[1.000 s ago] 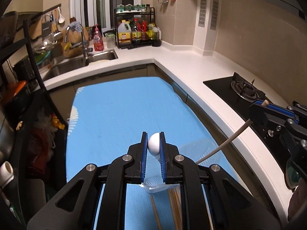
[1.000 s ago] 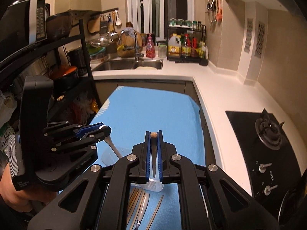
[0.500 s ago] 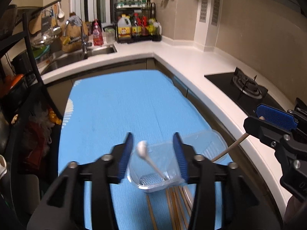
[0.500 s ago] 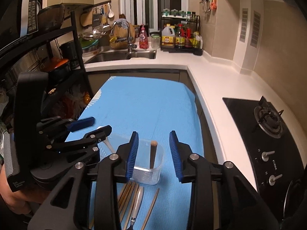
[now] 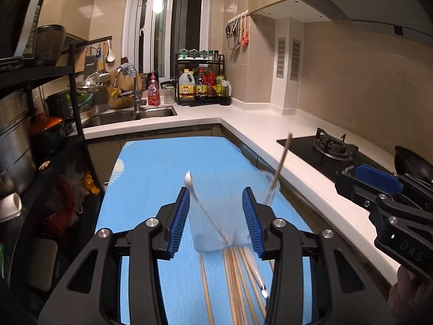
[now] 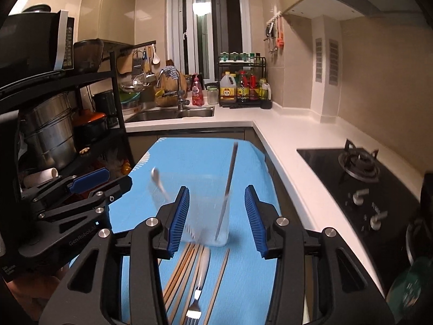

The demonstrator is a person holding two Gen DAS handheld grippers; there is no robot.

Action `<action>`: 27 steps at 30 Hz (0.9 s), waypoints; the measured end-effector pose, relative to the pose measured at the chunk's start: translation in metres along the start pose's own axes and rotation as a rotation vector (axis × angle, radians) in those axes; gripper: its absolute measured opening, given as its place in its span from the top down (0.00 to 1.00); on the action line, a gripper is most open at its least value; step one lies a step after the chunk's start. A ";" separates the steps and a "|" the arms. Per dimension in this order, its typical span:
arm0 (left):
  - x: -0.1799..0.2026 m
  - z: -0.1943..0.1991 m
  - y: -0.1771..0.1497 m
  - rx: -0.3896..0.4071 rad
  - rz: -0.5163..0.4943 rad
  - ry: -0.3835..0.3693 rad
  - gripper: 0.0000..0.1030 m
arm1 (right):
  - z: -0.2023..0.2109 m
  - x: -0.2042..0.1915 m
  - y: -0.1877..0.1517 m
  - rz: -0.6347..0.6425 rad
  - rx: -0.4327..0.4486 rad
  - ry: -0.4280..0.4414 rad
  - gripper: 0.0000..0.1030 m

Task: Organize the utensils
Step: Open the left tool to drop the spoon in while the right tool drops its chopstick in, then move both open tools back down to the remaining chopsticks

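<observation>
A clear plastic container (image 5: 216,233) (image 6: 205,216) stands on the blue mat (image 5: 162,168) (image 6: 189,157). A white spoon (image 5: 189,178) (image 6: 158,180) and one chopstick (image 5: 281,162) (image 6: 230,184) lean upright in it, both free. My left gripper (image 5: 216,192) (image 6: 113,180) is just behind the container, its jaws closing a little, the pads touching nothing. My right gripper (image 6: 216,192) (image 5: 349,178) is beside it, jaws opening, nothing pressed between them. Several wooden chopsticks (image 5: 232,284) (image 6: 181,270) and a fork (image 6: 199,284) lie on the mat below the grippers.
A white counter (image 5: 270,130) runs along the right with a black gas hob (image 6: 360,162). The sink (image 5: 130,113) is at the back. A black rack with pots (image 6: 51,135) stands close on the left. A hand (image 5: 408,298) holds the right gripper.
Both grippers let go, the left of the spoon and the right of the chopstick, which now stand in the container. Both opened and drew back from it.
</observation>
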State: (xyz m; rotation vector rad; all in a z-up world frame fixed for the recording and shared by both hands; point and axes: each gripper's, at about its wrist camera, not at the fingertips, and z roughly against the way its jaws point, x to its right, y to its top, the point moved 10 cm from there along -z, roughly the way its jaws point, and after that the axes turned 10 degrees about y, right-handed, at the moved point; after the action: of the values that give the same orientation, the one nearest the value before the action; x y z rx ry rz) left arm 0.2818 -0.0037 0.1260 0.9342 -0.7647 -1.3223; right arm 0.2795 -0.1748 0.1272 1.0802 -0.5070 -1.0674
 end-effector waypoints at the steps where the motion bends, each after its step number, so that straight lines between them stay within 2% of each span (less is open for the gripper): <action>1: 0.000 0.004 -0.011 -0.002 -0.002 0.003 0.65 | 0.004 0.001 -0.011 -0.008 0.001 -0.003 0.58; 9: -0.007 0.024 -0.088 -0.039 0.002 0.005 0.72 | 0.013 -0.003 -0.113 -0.031 -0.083 -0.015 0.58; 17: -0.016 0.043 -0.147 -0.059 0.017 0.020 0.78 | 0.019 -0.012 -0.179 -0.055 -0.103 -0.023 0.58; 20: -0.018 0.051 -0.166 -0.060 0.008 0.028 0.82 | 0.022 -0.015 -0.196 -0.051 -0.120 -0.017 0.64; 24: -0.019 0.054 -0.186 -0.087 0.009 0.020 0.86 | 0.026 -0.010 -0.204 -0.056 -0.121 -0.019 0.79; 27: -0.023 0.056 -0.197 -0.096 0.022 0.014 0.87 | 0.028 -0.002 -0.204 -0.081 -0.121 -0.026 0.81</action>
State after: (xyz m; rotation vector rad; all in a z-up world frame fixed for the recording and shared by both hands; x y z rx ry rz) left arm 0.1415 0.0110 -0.0238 0.8563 -0.6928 -1.3203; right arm 0.1662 -0.2006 -0.0428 0.9878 -0.4166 -1.1696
